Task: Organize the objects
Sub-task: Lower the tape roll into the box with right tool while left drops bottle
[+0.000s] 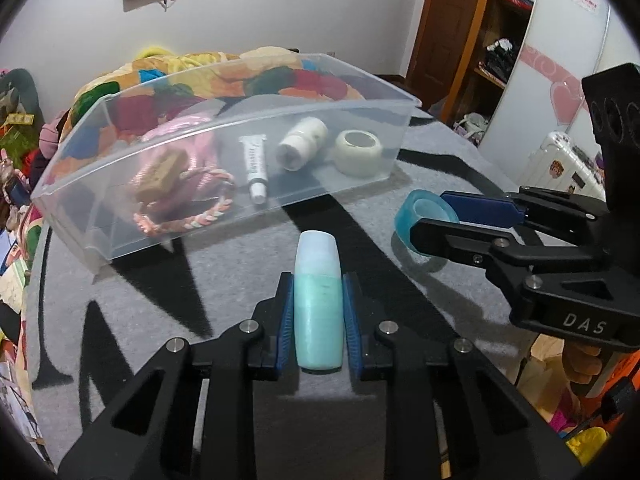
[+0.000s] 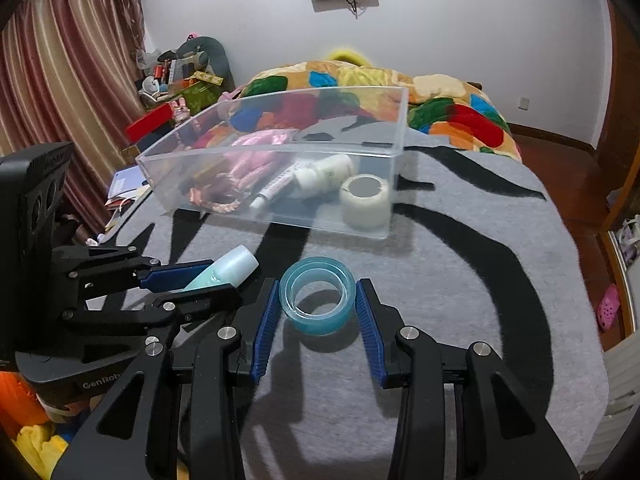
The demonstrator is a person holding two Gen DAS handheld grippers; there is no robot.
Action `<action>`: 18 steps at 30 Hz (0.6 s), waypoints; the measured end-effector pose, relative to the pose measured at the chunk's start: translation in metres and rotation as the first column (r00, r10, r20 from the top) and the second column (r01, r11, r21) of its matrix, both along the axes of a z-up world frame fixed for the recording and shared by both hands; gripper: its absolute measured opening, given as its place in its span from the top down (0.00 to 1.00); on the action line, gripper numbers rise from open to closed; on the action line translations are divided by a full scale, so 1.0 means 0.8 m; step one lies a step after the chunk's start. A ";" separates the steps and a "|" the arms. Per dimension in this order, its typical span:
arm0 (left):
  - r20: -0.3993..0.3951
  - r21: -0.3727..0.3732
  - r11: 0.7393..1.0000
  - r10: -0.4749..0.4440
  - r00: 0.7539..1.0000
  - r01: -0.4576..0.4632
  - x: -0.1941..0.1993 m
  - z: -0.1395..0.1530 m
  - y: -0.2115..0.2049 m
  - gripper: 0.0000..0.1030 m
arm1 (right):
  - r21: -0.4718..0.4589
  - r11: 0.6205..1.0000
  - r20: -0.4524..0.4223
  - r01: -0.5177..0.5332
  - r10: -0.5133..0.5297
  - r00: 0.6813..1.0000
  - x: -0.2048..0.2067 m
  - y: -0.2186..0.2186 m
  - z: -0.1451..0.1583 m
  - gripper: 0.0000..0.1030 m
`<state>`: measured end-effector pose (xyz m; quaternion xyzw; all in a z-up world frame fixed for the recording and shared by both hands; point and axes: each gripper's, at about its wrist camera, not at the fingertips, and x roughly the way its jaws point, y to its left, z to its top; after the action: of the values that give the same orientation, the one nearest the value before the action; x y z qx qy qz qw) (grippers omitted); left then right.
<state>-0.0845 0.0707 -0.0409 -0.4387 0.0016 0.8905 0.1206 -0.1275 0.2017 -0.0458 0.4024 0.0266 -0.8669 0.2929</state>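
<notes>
- Left gripper [image 1: 318, 312]: blue pads pressed on both sides of a mint-green bottle [image 1: 319, 300], above the grey mat [image 1: 224, 280];
- Right gripper [image 2: 317, 306]: closed around a blue tape roll [image 2: 317, 301];
- Clear plastic bin [image 1: 224, 140]: beyond both, holding a white tape roll [image 1: 358, 153], tube [image 1: 254, 168], white bottle [image 1: 302, 143].

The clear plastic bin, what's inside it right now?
Inside the clear plastic bin: white tape roll, white bottle, small tube, pink braided rope and a tan block. Anything beneath the rope is hidden.

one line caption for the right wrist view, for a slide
Right gripper closes on a blue tape roll while the left gripper holds a mint bottle before the clear bin.
</notes>
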 end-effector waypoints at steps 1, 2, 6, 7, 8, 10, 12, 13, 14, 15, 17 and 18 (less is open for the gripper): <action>-0.007 0.004 1.000 0.004 1.000 -0.004 0.002 0.003 -0.003 0.78 | -0.006 1.000 -0.003 -0.002 0.002 1.000 -0.001 -0.001 0.003 0.65; -0.015 0.010 1.000 0.009 1.000 -0.009 0.001 0.007 -0.006 0.78 | -0.009 1.000 -0.006 -0.002 0.002 1.000 -0.002 -0.001 0.004 0.65; -0.059 0.035 0.999 0.026 0.998 -0.024 0.001 0.028 -0.021 0.78 | -0.025 1.000 -0.039 -0.013 0.012 0.999 -0.001 -0.009 0.020 0.65; -0.071 0.038 0.999 0.031 0.997 -0.028 0.001 0.033 -0.023 0.78 | -0.029 0.999 -0.048 -0.014 0.013 0.999 -0.001 -0.011 0.024 0.65; -0.087 0.043 0.998 0.038 0.995 -0.034 0.000 0.040 -0.027 0.78 | -0.034 0.999 -0.059 -0.018 0.016 0.998 -0.002 -0.014 0.029 0.65; -0.112 0.050 0.998 0.046 0.993 -0.041 -0.002 0.053 -0.034 0.78 | -0.040 0.999 -0.084 -0.022 0.019 0.996 -0.003 -0.019 0.038 0.65; -0.141 0.050 0.997 0.056 0.988 -0.050 -0.005 0.065 -0.041 0.78 | -0.043 0.999 -0.109 -0.022 0.017 0.994 -0.007 -0.024 0.048 0.65; -0.153 0.050 0.997 0.060 0.986 -0.053 -0.007 0.071 -0.044 0.78 | -0.046 0.999 -0.120 -0.021 0.016 0.993 -0.009 -0.027 0.053 0.65; -0.169 0.053 0.997 0.069 0.983 -0.061 -0.010 0.078 -0.048 0.78 | -0.049 0.999 -0.131 -0.020 0.013 0.991 -0.012 -0.030 0.058 0.65; -0.175 0.057 0.996 0.073 0.982 -0.064 -0.013 0.083 -0.051 0.78 | -0.051 0.999 -0.143 -0.018 0.010 0.990 -0.014 -0.032 0.063 0.65; -0.186 0.069 0.995 0.083 0.979 -0.072 -0.022 0.090 -0.057 0.78 | -0.055 0.998 -0.159 -0.014 0.005 0.987 -0.022 -0.037 0.071 0.65; -0.187 0.077 0.994 0.093 0.978 -0.080 -0.028 0.093 -0.061 0.78 | -0.054 0.998 -0.166 -0.013 0.003 0.986 -0.027 -0.041 0.074 0.65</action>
<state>-0.1071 0.0218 0.0338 -0.3466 -0.0367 0.9324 0.0961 -0.1488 0.1688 0.0134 0.3206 0.0285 -0.8966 0.3041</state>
